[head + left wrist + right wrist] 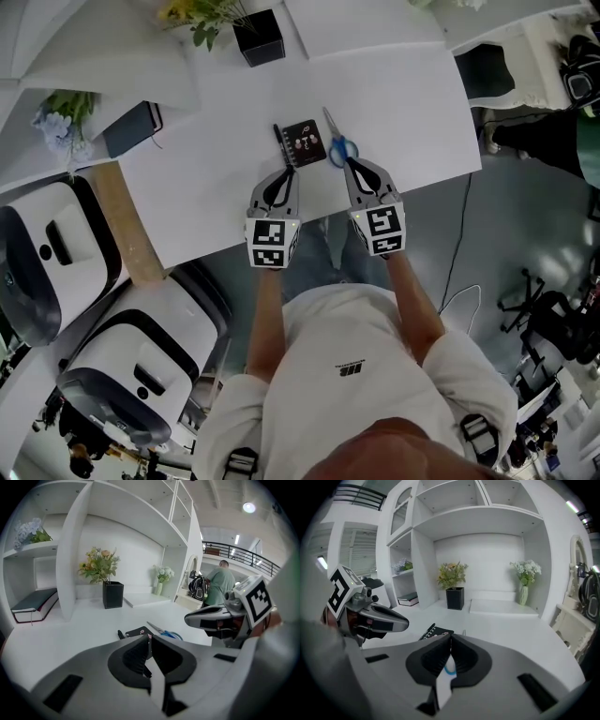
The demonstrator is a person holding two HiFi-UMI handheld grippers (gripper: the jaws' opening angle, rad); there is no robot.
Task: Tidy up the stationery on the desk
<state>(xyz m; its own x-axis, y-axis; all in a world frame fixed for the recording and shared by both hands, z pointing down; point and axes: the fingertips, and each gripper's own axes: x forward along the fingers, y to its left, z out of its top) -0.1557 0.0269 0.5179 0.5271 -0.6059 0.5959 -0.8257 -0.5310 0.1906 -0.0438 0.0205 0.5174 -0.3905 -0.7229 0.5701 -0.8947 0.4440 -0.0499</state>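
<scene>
Scissors (337,141): lie flat on the white desk, just right of the notebook and near the desk's front edge.
Scissors, long axis: runs away from the person. The closed blades point toward the shelves and lean a little left, and the blue handles face the person.
Notebook (303,142): small and black, lying flat, with its spiral binding down the left side. The scissors' handles are just beside its right edge.
Left gripper (289,167): jaws pressed together with nothing between them. The tip sits just short of the notebook's near edge.
Right gripper (350,164): jaws pressed together with nothing pinched. The tip is right at the blue handles. In the right gripper view a blue ring shows through the gap under the closed tips. I cannot tell whether metal touches plastic.
Desk (403,103): white top. Both grippers reach over its front edge side by side.
Black vase (259,37): square, holding yellow flowers. It stands at the back of the desk, well apart from the scissors.
Dark book (35,603): lies flat in a low shelf compartment on the left.
White vase (524,594): holds pale flowers and stands on the ledge at the back right.
Person (220,584): in a green top, back turned, beyond the desk.
</scene>
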